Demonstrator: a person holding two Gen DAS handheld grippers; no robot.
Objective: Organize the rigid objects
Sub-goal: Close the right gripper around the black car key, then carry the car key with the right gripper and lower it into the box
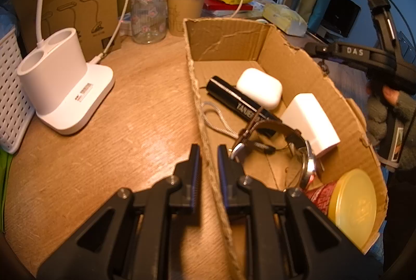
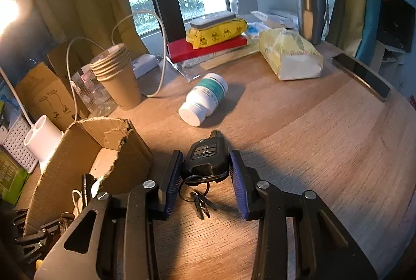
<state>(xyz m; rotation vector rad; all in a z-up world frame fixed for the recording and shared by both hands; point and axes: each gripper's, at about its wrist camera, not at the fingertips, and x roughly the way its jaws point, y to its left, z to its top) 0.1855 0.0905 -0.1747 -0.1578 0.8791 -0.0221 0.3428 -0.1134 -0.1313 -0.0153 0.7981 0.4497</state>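
My right gripper is shut on a black car key fob, its blue pads pressing on both sides. A key ring with small keys dangles under the fob, above the wooden table. My left gripper is shut on the near left wall of a torn cardboard box. In the box lie a white earbud case, a black tube, a white charger block, a wristwatch and a yellow-lidded jar. A white pill bottle lies on its side beyond the fob.
A white lamp base, a glass jar and stacked paper cups stand behind the box. Books, a tissue pack, a steel flask and a phone line the table's far and right edges.
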